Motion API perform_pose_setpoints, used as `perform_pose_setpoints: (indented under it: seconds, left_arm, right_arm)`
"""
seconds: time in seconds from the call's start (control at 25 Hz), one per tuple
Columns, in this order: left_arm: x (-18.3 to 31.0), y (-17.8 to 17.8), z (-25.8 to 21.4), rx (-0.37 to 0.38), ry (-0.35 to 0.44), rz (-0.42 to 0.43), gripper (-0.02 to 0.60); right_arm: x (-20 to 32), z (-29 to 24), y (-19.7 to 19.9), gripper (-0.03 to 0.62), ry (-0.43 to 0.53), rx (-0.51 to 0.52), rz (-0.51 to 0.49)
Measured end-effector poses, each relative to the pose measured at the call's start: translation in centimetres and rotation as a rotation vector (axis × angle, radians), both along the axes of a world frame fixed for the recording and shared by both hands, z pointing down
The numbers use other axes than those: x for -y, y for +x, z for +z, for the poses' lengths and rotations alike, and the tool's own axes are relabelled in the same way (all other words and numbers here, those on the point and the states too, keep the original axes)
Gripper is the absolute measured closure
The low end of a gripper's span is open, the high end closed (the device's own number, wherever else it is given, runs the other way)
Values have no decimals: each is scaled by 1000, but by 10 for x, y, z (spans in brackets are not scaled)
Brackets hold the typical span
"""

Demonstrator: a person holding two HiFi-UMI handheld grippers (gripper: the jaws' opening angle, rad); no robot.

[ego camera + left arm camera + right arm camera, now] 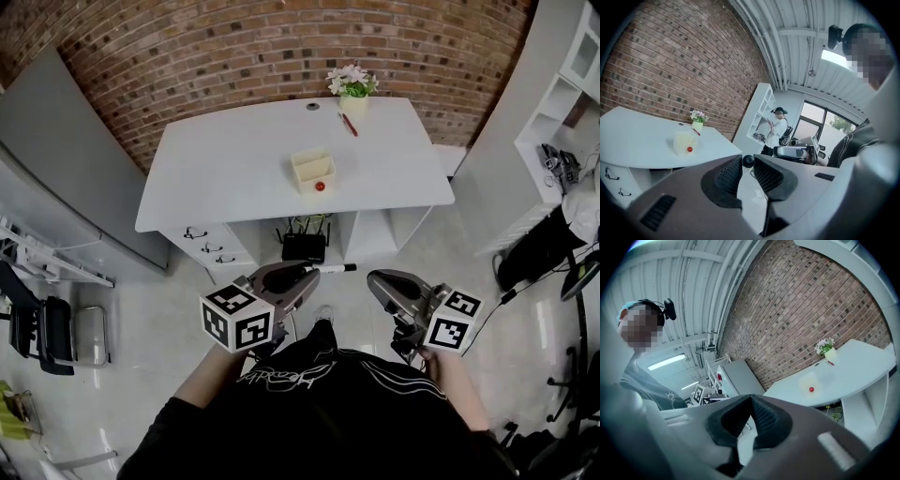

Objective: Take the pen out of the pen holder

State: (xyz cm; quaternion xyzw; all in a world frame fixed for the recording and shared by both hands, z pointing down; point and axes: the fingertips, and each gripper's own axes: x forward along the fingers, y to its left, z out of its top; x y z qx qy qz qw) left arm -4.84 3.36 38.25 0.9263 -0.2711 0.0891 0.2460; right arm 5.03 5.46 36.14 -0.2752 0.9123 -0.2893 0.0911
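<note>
— Two things are hard to read: the pen holder (312, 170) is too small to show what is inside it, and the left gripper's (747, 164) own view shows only the round black end of the pen (330, 268).
— Where is the pen?
— Out of the pen holder, in the left gripper. The jaws stand partly apart and close on it at their tips. In the head view it sticks out to the right.
— And the right gripper (750, 398)?
— Jaws together, nothing between them.
— Room to move?
— Both grippers hang over the floor (159, 300), near each other and well apart from the counter's (234, 159) front edge. The pen holder sits mid-counter with a red ball (320, 186) just in front of it. A red pen (349, 124) lies by the flower pot (353, 103) at the far edge, near the brick wall (234, 56).
</note>
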Motion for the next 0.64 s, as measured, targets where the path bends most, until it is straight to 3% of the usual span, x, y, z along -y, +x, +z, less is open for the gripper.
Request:
perform_pose_setpoints:
  seconds: [0.64]
  left_arm:
    - [-17,3,-13,2,31,-15,502]
  right_arm:
    - [-18,-10,1,591,35,6,-13]
